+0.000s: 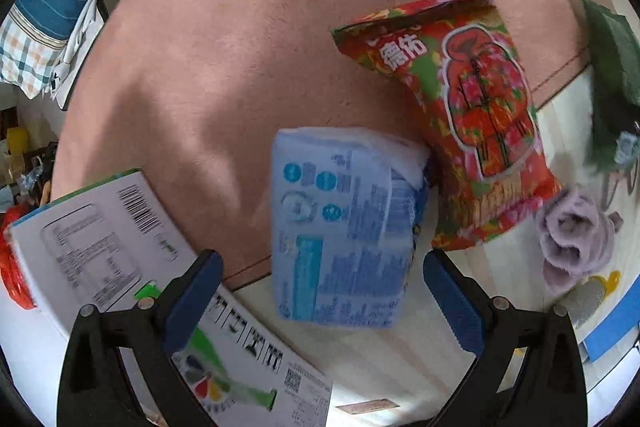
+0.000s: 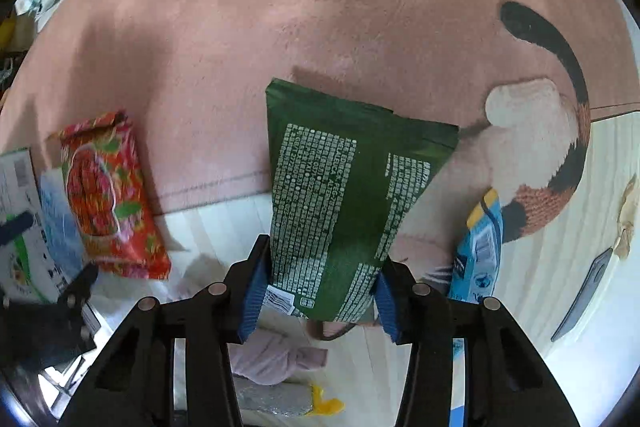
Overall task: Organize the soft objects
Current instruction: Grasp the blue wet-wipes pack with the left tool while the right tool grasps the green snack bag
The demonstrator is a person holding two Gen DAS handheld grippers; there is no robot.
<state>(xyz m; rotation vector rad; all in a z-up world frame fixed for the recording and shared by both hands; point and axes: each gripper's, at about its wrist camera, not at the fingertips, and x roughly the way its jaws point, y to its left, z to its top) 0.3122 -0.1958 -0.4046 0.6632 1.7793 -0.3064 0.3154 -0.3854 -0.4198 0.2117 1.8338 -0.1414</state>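
Your right gripper (image 2: 318,301) clamps the lower end of a green foil packet with white print (image 2: 344,195), held above the pale wooden floor (image 2: 224,227) by the pink rug (image 2: 280,7). Your left gripper (image 1: 322,301) stands wide, hanging over a blue-and-white plastic tissue pack (image 1: 340,227). A red floral packet (image 1: 472,115) lies just beside that pack.

Black hand-held gripper (image 2: 318,297) (blue pads (image 2: 253,297))

A green packet (image 2: 340,195) with white print sits between blue pads (image 2: 253,301), a red floral pack (image 2: 110,195) lying leftward on pink carpet (image 2: 280,7).
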